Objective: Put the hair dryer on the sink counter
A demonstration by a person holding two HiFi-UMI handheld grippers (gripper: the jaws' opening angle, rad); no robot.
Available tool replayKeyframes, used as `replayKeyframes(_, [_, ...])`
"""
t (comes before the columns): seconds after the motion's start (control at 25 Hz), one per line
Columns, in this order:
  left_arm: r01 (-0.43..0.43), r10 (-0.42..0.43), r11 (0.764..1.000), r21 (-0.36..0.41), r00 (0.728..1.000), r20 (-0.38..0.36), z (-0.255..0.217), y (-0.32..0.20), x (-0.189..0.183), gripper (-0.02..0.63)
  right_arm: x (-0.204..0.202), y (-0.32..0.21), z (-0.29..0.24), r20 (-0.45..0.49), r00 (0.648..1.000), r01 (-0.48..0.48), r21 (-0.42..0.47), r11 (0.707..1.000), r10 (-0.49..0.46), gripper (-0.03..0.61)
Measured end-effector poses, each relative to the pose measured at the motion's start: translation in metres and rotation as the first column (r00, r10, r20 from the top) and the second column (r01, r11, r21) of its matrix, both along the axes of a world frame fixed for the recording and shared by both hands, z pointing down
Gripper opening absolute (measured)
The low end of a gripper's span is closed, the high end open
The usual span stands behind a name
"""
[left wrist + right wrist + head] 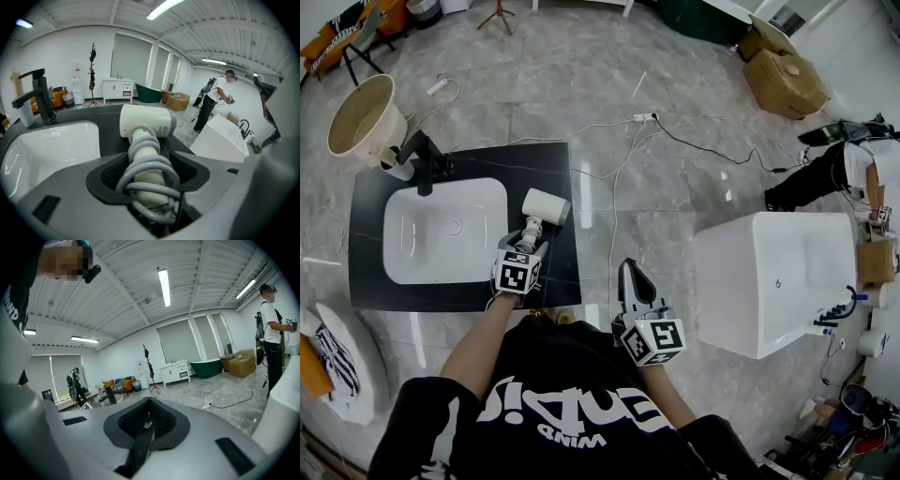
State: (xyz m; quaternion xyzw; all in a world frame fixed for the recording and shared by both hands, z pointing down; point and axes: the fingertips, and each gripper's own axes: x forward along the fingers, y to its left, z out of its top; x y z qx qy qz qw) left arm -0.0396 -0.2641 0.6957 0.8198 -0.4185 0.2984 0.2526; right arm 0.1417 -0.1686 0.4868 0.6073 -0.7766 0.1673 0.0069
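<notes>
Left hand-held gripper [528, 246] [147, 174] pinches the white hair dryer [546, 206] [145, 121] by its cord-wrapped handle. The dryer head lies ahead of the jaws, over the black bench [539, 164]. Right hand-held gripper [630, 289] [147, 420] is pressed together, empty.

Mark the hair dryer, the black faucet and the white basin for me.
hair dryer [547, 205], head view, on its barrel.
black faucet [423, 169], head view, on its upright body.
white basin [411, 239], head view, on its left side.

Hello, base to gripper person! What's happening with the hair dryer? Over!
Left gripper: jaws shut on cream hair dryer, at its cord-wrapped handle. Right gripper: jaws shut, empty. Dryer over black sink counter, beside white basin; nothing in the way.
</notes>
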Motion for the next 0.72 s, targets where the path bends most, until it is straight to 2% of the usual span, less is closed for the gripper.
replayKeyframes(0.72, [0.008,-0.008,1.0,0.02,1.0,0.016,0.0007,0.0034,-0.0009,0.295,0.0044,0.0097,-0.0008,0.004,1.0,0.0,0.0,1.0,0.0,0.023])
